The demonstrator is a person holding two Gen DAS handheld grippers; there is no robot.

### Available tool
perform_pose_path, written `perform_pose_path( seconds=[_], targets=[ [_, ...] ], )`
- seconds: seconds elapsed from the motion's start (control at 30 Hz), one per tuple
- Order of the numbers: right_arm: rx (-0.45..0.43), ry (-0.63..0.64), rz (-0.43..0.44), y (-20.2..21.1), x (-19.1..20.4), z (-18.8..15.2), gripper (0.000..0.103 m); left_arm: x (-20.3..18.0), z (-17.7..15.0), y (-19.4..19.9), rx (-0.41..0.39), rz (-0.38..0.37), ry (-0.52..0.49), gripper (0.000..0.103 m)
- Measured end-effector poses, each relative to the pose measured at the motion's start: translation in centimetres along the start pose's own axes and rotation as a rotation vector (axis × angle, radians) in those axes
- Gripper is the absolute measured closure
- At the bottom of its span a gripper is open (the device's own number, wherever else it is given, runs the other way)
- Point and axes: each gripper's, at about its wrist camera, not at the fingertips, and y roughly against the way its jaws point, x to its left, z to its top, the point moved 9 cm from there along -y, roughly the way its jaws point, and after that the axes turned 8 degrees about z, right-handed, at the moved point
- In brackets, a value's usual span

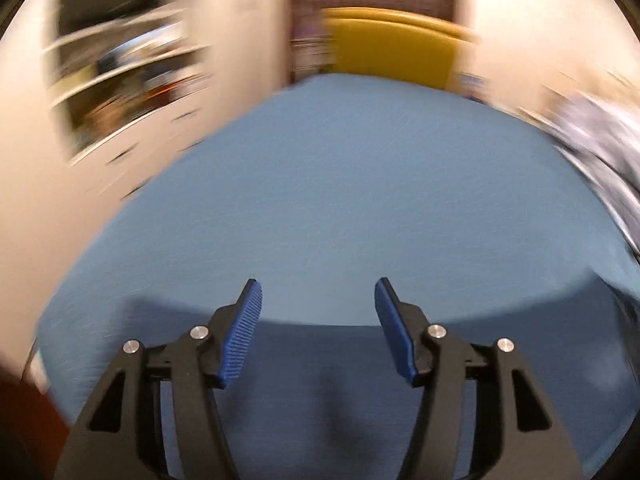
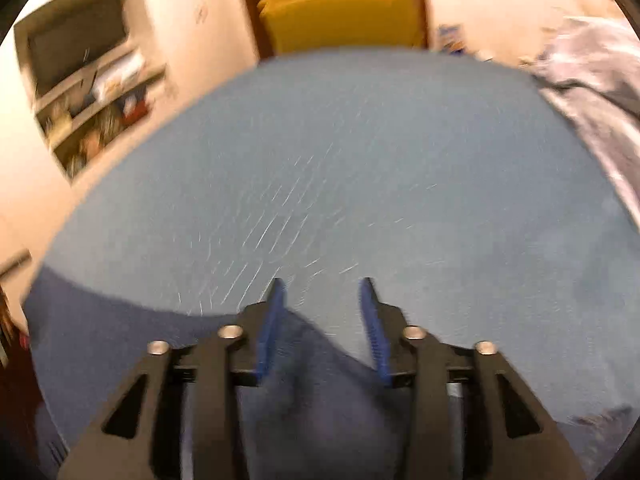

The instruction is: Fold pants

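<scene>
blue ribbed pads of the left gripper and right gripper stand spread, both empty, above the blue table. the pants, a grey crumpled heap, lie at the table's far right edge, well apart from both. best to swing right and pinch the waistband, i judge. beyond the table's far edge: a yellow chair; left of it, blurred shelves.

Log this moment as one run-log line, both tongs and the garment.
left tongs: open, empty | right tongs: open, empty | grey garment: bunched at blue table's far right, ungrasped | views blurred
</scene>
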Motion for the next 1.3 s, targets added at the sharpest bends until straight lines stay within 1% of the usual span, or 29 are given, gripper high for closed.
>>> perform_pose_path(
  seconds=[0.03,0.07,0.13,0.2,0.23,0.27,0.33,0.37,0.4,0.47,0.5,0.6,0.63,0.7,0.8,0.83,0.87,0.93,0.97,1.0,1.03,1.07,1.1,1.13,1.17,1.2,1.23,1.27,1.3],
  targets=[
    [-0.014,-0.008,-0.034,1.8,-1.1,-0.2,0.049,-3.9,0.1,0.5,-0.016,-0.043,-0.055,0.044],
    [-0.002,0.009,-0.086,3.7,-2.4,-1.1,0.049,-9.2,0.2,1.0,-0.029,-0.115,-0.109,0.044],
    [0.039,0.06,-0.176,6.2,-4.6,-3.2,0.049,-17.4,-0.1,1.8,-0.007,-0.252,-0.182,0.045],
    [0.068,0.086,-0.254,7.9,-6.9,-5.3,0.049,-26.8,-0.6,2.6,0.019,-0.396,-0.248,0.061],
    [0.08,0.074,-0.3,8.9,-9.0,-6.4,0.049,-29.8,-0.9,2.7,0.034,-0.448,-0.271,0.071],
    [0.085,0.049,-0.339,9.4,-10.6,-6.9,0.049,-34.1,-1.5,2.9,0.056,-0.503,-0.304,0.075],
    [0.101,-0.04,-0.388,10.3,-14.5,-8.8,0.05,-40.1,-2.9,2.7,0.094,-0.556,-0.369,0.084],
    [0.113,-0.065,-0.413,10.6,-16.2,-9.4,0.051,-43.4,-4.1,2.4,0.128,-0.576,-0.409,0.085],
    [0.123,-0.087,-0.417,10.6,-17.6,-10.1,0.053,-45.5,-5.0,2.3,0.151,-0.591,-0.439,0.086],
    [0.109,-0.138,-0.334,10.1,-18.9,-11.2,0.053,-48.8,-5.9,1.0,0.18,-0.581,-0.484,0.086],
    [0.108,-0.127,-0.334,9.9,-19.0,-11.3,0.053,-49.9,-6.0,0.1,0.191,-0.576,-0.485,0.086],
    [0.11,-0.097,-0.347,9.1,-18.9,-11.7,0.052,-50.8,-6.0,-2.9,0.241,-0.526,-0.455,0.087],
    [0.104,-0.113,-0.332,8.8,-19.1,-12.0,0.052,-50.8,-5.6,-3.0,0.247,-0.533,-0.439,0.089],
    [0.095,-0.134,-0.31,8.5,-19.3,-11.3,0.051,-49.6,-4.5,-2.2,0.235,-0.526,-0.404,0.087],
    [0.058,-0.105,-0.313,9.8,-18.9,-10.1,0.051,-46.4,-3.5,2.0,0.169,-0.576,-0.307,0.067],
    [0.037,-0.092,-0.325,10.6,-18.6,-9.7,0.05,-44.1,-3.5,3.9,0.124,-0.57,-0.247,0.053],
    [0.003,-0.081,-0.355,12.3,-18.1,-9.6,0.048,-41.7,-3.9,5.2,0.093,-0.562,-0.201,0.046],
    [-0.092,-0.103,-0.354,16.0,-16.6,-10.0,0.043,-39.0,-5.7,7.2,0.08,-0.543,-0.164,0.044],
    [-0.113,-0.127,-0.347,17.1,-15.9,-10.7,0.043,-37.0,-7.6,8.0,0.086,-0.503,-0.155,0.044],
    [-0.111,-0.129,-0.333,17.6,-15.0,-11.4,0.043,-35.9,-9.3,8.5,0.094,-0.473,-0.151,0.044],
    [-0.101,-0.112,-0.322,18.0,-13.3,-12.9,0.043,-34.3,-11.8,8.9,0.121,-0.429,-0.165,0.044],
    [-0.098,-0.099,-0.321,18.1,-12.3,-13.7,0.043,-32.6,-13.4,9.3,0.152,-0.405,-0.18,0.044],
    [-0.086,-0.091,-0.318,18.1,-11.3,-14.8,0.043,-32.0,-15.6,9.1,0.202,-0.378,-0.208,0.044],
    [-0.041,-0.084,-0.321,17.4,-10.3,-16.7,0.043,-30.5,-17.4,9.0,0.247,-0.354,-0.235,0.046],
    [0.003,-0.076,-0.339,16.9,-9.8,-17.8,0.045,-29.9,-18.0,9.8,0.19,-0.325,-0.257,0.047],
    [0.066,-0.056,-0.387,15.9,-9.8,-19.6,0.045,-29.2,-18.2,10.5,0.156,-0.286,-0.288,0.046],
    [0.115,-0.037,-0.44,15.2,-10.1,-21.2,0.045,-28.6,-18.3,11.1,0.143,-0.273,-0.305,0.045],
    [0.123,-0.029,-0.459,15.1,-10.7,-21.6,0.045,-27.7,-18.3,11.6,0.129,-0.27,-0.294,0.045],
    [0.102,-0.039,-0.459,15.5,-10.6,-21.9,0.044,-27.1,-18.1,12.1,0.109,-0.26,-0.282,0.045]
  ],
)
